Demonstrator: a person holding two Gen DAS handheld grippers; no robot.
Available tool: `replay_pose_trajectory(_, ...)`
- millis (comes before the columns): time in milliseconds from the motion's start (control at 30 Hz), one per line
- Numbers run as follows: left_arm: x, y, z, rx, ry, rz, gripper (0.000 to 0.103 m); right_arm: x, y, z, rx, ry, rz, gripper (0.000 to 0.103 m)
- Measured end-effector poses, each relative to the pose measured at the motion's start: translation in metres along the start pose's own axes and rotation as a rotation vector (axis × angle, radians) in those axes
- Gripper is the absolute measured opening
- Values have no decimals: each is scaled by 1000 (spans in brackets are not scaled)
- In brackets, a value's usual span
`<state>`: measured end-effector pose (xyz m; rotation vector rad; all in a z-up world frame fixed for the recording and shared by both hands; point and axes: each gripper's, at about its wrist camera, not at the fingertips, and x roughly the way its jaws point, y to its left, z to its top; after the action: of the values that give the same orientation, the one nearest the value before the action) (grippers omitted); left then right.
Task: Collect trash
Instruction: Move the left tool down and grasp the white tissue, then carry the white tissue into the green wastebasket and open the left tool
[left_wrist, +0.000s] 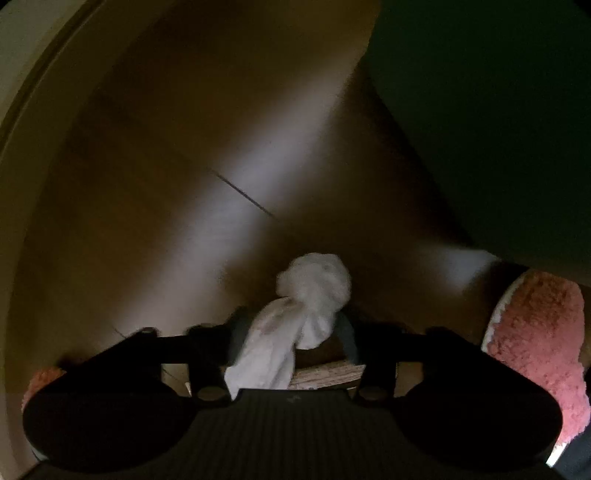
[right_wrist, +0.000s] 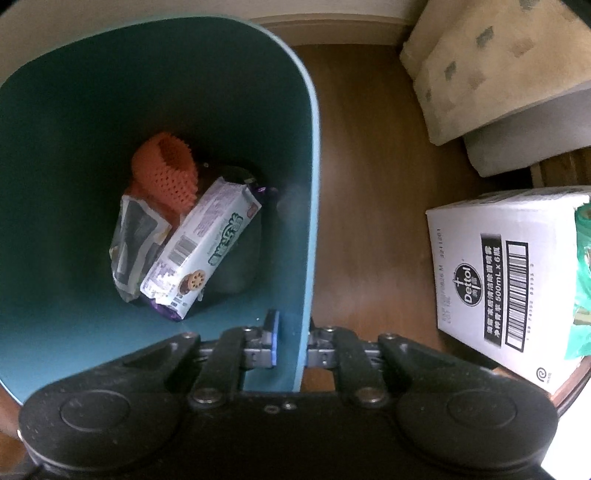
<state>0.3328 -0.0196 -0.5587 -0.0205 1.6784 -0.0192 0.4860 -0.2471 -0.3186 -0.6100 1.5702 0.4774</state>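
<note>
- Left wrist view: the left hand-held gripper (left_wrist: 291, 332) pinches a crumpled white tissue wad (left_wrist: 295, 317) at the lower centre of the frame, above the brown wooden floor (left_wrist: 166, 184). The wad bulges out past the fingertips and a loose tail hangs back toward the camera.
- A fluffy pink slipper (left_wrist: 535, 339) shows at the right edge. The dark mass at the upper right is too dim to identify.
- Right wrist view: the right hand-held gripper (right_wrist: 291, 343) is clamped on the rim of a teal plastic waste bin (right_wrist: 310, 184), one finger inside the wall and one outside. The bin fills the left half of the frame.
- On the bin's bottom lie a white biscuit packet (right_wrist: 199, 251), an orange knitted piece (right_wrist: 166, 170) and a crinkled silver wrapper (right_wrist: 133, 236).
- A white Dettol carton (right_wrist: 506, 280) stands on the floor at the right.
- Judgement: the step in hand is dropping the tissue. It would go best with the bin held steady and the wad brought well over the opening before the fingers part, so the hanging tail does not catch the rim.
</note>
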Motion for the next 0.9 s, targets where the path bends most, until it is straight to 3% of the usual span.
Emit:
replay_pose_trajectory(100, -1, 3, 0, -26, 10, -26, 20, -3, -4, 1, 27, -28, -11, 9)
replay_pose_trajectory(200, -8, 9, 3, -44, 2, -26, 17, -11, -10, 6, 38, -66, -10, 6)
replay_pose_trajectory(533, -80, 42, 6, -160, -105, -45, 15, -58, 20, 3, -66, -211, -72, 3)
replay_pose_trajectory(800, -164, 59, -18, -221, -196, -74, 15, -72, 17, 2, 65, -213, -88, 4)
replay_pose_trajectory(900, -207, 63, -31, -250, -240, -154, 15, -76, 12, -1, 125, -195, -70, 4)
